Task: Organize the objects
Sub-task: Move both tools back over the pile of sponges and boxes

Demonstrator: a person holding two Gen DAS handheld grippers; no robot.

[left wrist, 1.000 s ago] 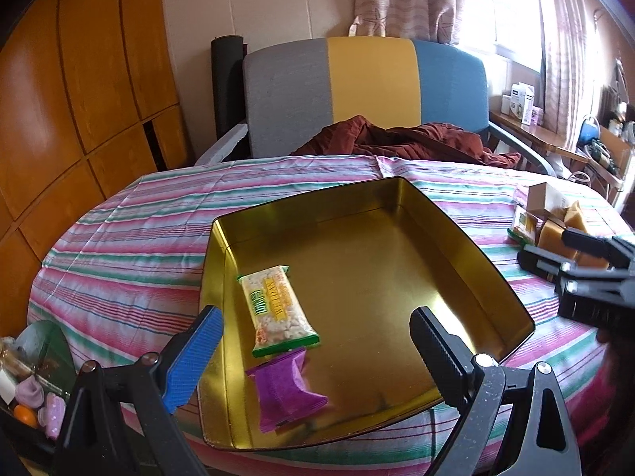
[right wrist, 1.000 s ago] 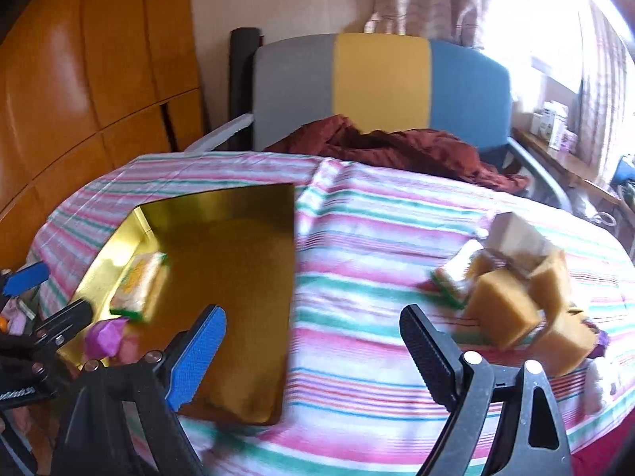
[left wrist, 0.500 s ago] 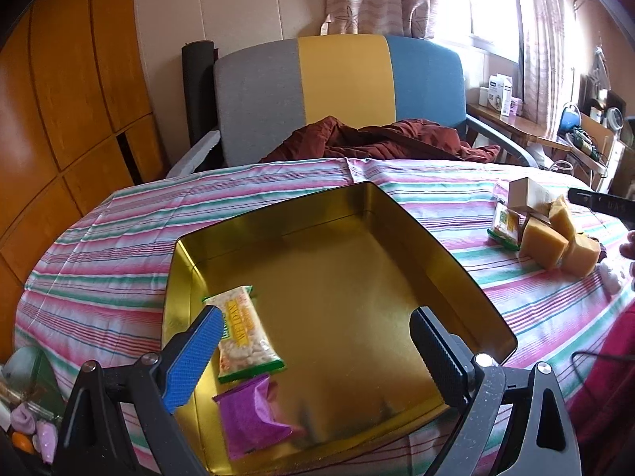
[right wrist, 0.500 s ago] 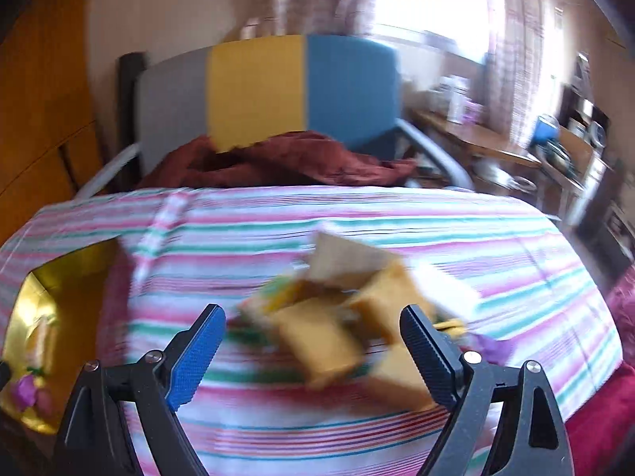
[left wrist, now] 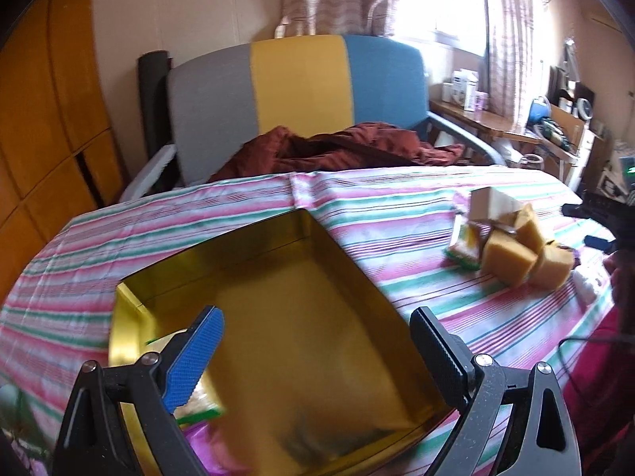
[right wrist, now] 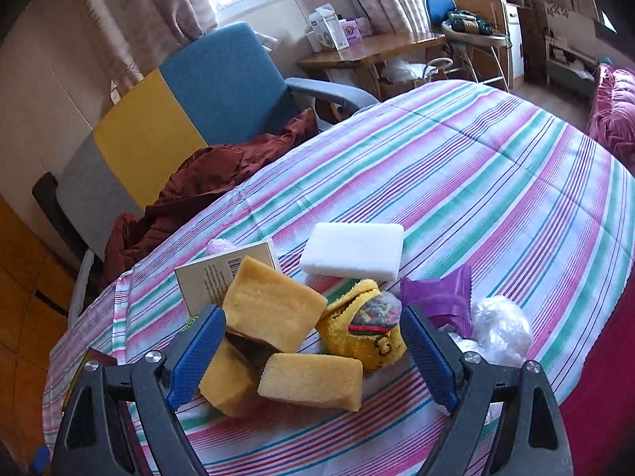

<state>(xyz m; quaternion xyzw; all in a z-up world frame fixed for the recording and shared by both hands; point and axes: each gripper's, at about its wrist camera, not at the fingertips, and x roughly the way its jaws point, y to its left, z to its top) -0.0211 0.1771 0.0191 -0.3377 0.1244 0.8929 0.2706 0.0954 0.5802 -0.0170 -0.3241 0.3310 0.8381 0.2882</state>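
Over the bench clutter, my right gripper (right wrist: 313,353) hangs spread, framing the sponge blocks (right wrist: 274,313) for pickup into the gold tray (left wrist: 131,297).

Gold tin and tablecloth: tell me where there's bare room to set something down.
Most of the gold tin floor is bare, right of the snack packets at its near-left corner. The striped tablecloth beyond the white sponge is free. It is crowded around the yellow sponges, under the open right tool.
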